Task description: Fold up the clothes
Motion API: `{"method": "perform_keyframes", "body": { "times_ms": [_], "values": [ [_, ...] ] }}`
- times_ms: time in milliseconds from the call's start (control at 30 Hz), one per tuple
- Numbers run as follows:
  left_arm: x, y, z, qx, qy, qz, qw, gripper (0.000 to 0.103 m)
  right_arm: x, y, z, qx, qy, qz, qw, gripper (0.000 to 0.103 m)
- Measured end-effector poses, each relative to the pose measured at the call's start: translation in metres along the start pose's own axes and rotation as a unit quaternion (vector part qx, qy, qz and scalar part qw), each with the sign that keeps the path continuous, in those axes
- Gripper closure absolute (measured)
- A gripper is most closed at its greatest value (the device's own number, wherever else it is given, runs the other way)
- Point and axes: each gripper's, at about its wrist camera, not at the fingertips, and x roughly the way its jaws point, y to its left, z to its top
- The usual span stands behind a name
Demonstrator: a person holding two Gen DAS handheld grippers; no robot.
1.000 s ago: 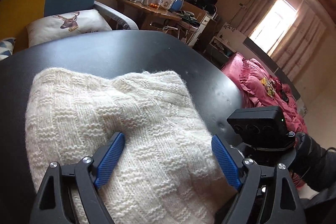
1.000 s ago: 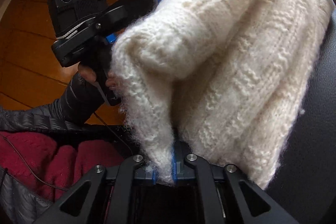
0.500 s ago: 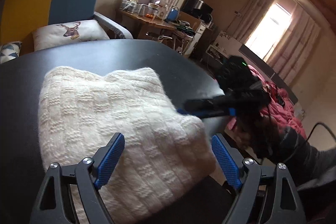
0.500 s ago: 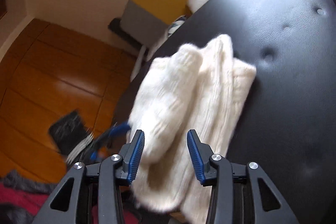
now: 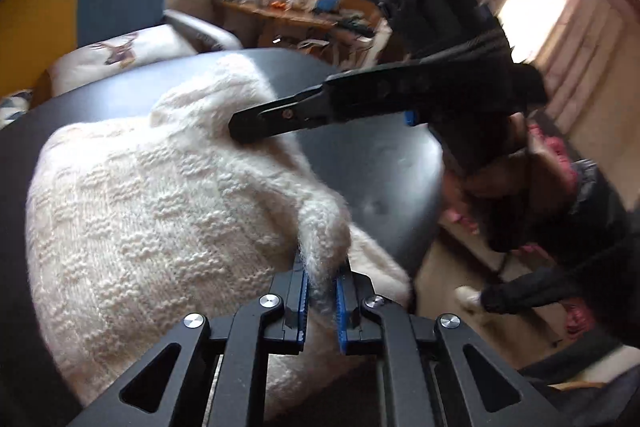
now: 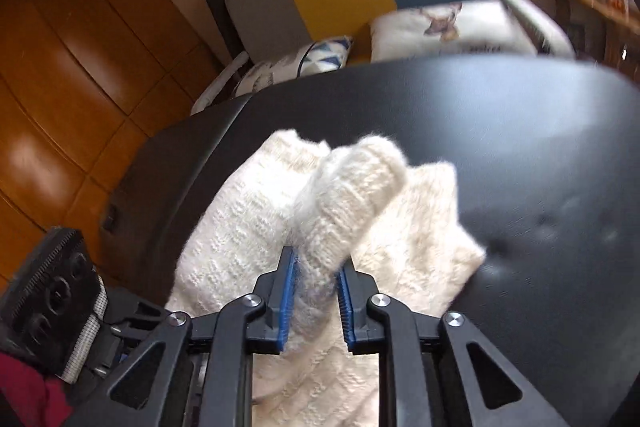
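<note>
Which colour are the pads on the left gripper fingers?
Blue pads, clearest in the left wrist view.

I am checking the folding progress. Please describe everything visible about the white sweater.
The white sweater is a fuzzy cream knit with a blocky textured pattern. It lies bunched in thick folds on the black padded surface. The left gripper pinches a raised ridge near its edge; the right gripper clamps another thick fold.
</note>
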Motion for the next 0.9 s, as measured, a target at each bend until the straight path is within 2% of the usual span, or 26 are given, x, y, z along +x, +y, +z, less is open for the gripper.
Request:
{"method": "perform_keyframes", "body": {
  "times_ms": [67,100,133,233,333,433,500,633,700,833,867,900],
  "values": [
    [0.004,0.001,0.005,-0.010,-0.007,-0.039,0.9992,0.092,0.012,-0.025,-0.009,0.019,0.016,-0.038,0.999,0.084],
    [0.012,0.003,0.008,-0.017,-0.003,-0.052,0.9985,0.092,0.016,-0.039,-0.016,0.034,0.019,-0.041,0.998,0.084],
    [0.021,0.005,0.010,-0.026,0.002,-0.061,0.9978,0.091,0.020,-0.054,-0.026,0.054,0.017,-0.023,0.998,0.084],
    [0.053,0.010,0.011,-0.044,0.030,-0.052,0.9972,0.090,0.021,-0.088,-0.034,0.124,-0.004,0.034,0.992,0.085],
    [0.066,0.001,0.008,-0.019,0.036,-0.043,0.9983,0.089,0.023,-0.102,-0.042,0.165,-0.014,0.071,0.984,0.085],
    [0.064,-0.012,-0.002,0.035,0.038,-0.031,0.9982,0.086,0.027,-0.114,-0.046,0.208,-0.018,0.111,0.972,0.085],
    [0.060,-0.012,-0.005,0.056,0.042,-0.033,0.9970,0.086,0.025,-0.116,-0.047,0.216,-0.022,0.120,0.969,0.085],
    [0.046,0.008,-0.002,0.017,0.053,-0.061,0.9966,0.085,0.008,-0.110,-0.047,0.208,-0.035,0.116,0.971,0.076],
    [0.033,0.011,-0.005,0.004,0.044,-0.061,0.9972,0.077,-0.007,-0.103,-0.048,0.195,-0.042,0.110,0.974,0.074],
    [0.005,0.014,-0.012,-0.012,0.018,-0.052,0.9984,0.044,-0.045,-0.084,-0.056,0.157,-0.062,0.110,0.980,0.073],
    [-0.002,0.014,-0.014,-0.016,0.012,-0.050,0.9986,0.039,-0.053,-0.078,-0.057,0.146,-0.064,0.109,0.981,0.073],
    [-0.009,0.015,-0.015,-0.020,0.005,-0.047,0.9987,0.039,-0.059,-0.071,-0.057,0.136,-0.065,0.112,0.982,0.073]
  ]
}}
